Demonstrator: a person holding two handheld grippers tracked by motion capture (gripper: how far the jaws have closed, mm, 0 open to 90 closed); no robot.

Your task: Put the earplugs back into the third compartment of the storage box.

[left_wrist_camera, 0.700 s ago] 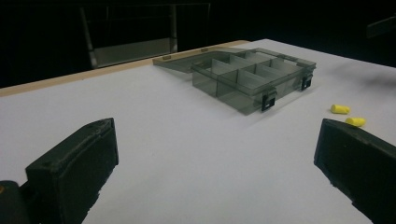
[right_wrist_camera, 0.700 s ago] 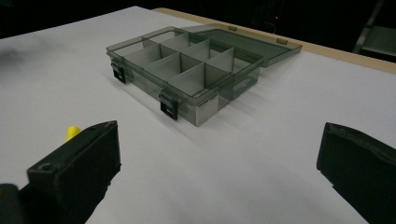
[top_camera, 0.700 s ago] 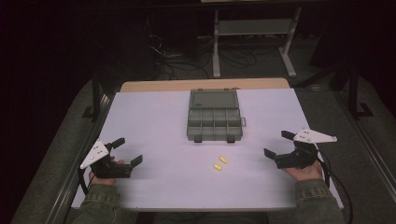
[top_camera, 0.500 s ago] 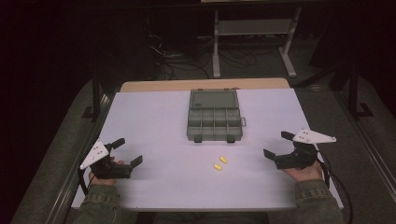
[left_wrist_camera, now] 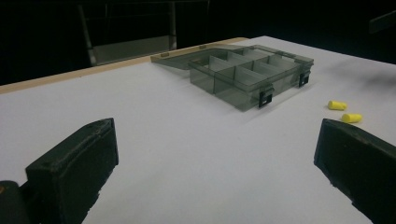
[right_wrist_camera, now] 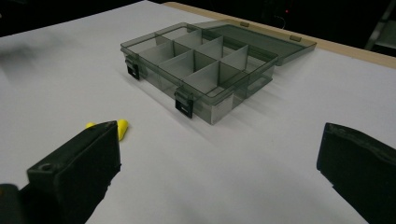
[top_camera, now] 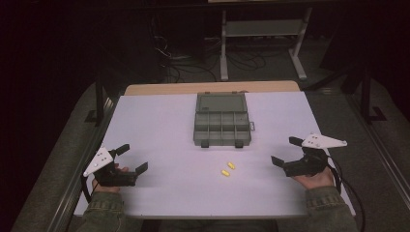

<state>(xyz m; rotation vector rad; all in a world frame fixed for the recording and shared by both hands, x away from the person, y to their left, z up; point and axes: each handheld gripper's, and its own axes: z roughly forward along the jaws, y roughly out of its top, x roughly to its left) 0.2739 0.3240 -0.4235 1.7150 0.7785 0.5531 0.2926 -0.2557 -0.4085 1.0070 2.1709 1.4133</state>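
A smoky grey compartment box [top_camera: 222,126] lies open at the table's middle, its lid folded flat behind it; the box [left_wrist_camera: 247,74] [right_wrist_camera: 201,70] has several empty cells. Two yellow earplugs [top_camera: 227,168] lie on the white tabletop in front of it, also as earplugs [left_wrist_camera: 344,112] and partly behind a jaw as earplugs [right_wrist_camera: 121,128]. My left gripper [top_camera: 131,159] rests at the near left, open and empty. My right gripper [top_camera: 286,151] rests at the near right, open and empty. Both point toward the box.
The white table surface [top_camera: 164,125] has a wooden strip [top_camera: 212,88] along its far edge. Beyond it on the dark floor stand a metal rack [top_camera: 261,38] and loose cables [top_camera: 183,58]. Dark rails run along both table sides.
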